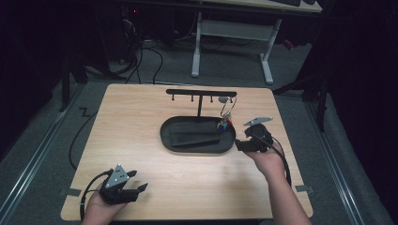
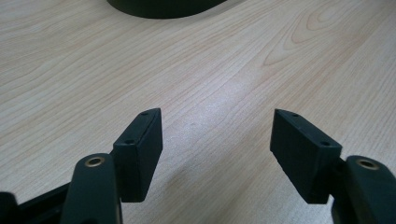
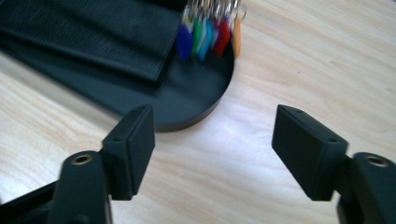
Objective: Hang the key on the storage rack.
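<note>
Keys [image 1: 225, 123] hang from the rightmost peg of the rack [image 1: 201, 93], a ring with coloured tags in blue, green, teal, red and orange. Their long axis runs straight down, tags at the low end, dangling just over the right end of the tray [image 1: 169, 140]. In the right gripper view the tags [image 3: 205, 32] are blurred, and I can read no writing, brand or label on them or anywhere else.

My right gripper [image 1: 240, 145] sits just right of the tray's right end, low over the table [image 1: 136, 117], pointing left toward the tray. Its jaws stand wide with nothing between them; the tray rim lies ahead of the left jaw and the keys farther up, well apart from the pads.

My left gripper [image 1: 137, 181] is at the near left corner of the table, far from the keys. Its jaws are also wide and hold nothing; bare wood shows between them, with the tray's edge [image 2: 163, 9] far ahead.

A dark flat wallet [image 1: 190, 136] lies in the tray, its long side running left to right.

The table is pale wood with a clear grain. Around it the room is dim: grey carpet, cables on the floor, and a white-legged desk [image 1: 234, 33] beyond.
</note>
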Action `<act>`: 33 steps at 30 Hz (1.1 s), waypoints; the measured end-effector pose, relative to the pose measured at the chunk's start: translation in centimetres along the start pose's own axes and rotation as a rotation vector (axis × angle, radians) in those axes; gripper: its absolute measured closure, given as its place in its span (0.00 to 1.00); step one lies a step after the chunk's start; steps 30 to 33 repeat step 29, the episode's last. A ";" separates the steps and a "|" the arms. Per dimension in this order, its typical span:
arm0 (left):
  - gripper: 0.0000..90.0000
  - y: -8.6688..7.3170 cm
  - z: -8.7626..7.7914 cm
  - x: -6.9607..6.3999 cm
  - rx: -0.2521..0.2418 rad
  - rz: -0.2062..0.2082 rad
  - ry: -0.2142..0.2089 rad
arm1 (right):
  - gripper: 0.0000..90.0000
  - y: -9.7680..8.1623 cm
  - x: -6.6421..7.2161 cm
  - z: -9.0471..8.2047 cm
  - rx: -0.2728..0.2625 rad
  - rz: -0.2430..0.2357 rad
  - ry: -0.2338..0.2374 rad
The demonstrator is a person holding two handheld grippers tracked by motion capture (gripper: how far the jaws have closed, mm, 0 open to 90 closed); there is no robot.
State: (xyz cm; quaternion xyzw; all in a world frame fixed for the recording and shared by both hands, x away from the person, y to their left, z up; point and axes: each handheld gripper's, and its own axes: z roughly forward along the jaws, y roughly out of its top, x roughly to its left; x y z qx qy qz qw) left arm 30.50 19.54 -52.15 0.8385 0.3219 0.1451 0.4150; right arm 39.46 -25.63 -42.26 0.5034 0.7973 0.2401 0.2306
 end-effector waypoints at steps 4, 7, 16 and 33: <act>0.38 0.0 0.0 0.2 -0.002 -0.004 0.000 | 0.28 -3.5 1.3 0.3 -0.083 0.034 0.034; 0.38 -0.1 0.0 0.2 -0.006 -0.006 -0.001 | 0.24 -5.9 2.0 0.7 -0.129 0.062 0.060; 0.36 0.0 0.3 -0.2 -0.004 0.018 -0.005 | 0.16 -13.6 4.6 -0.4 -0.282 0.079 0.084; 0.32 0.0 0.7 -0.7 0.007 0.039 0.010 | 0.16 -14.9 5.0 -0.3 -0.283 0.091 0.054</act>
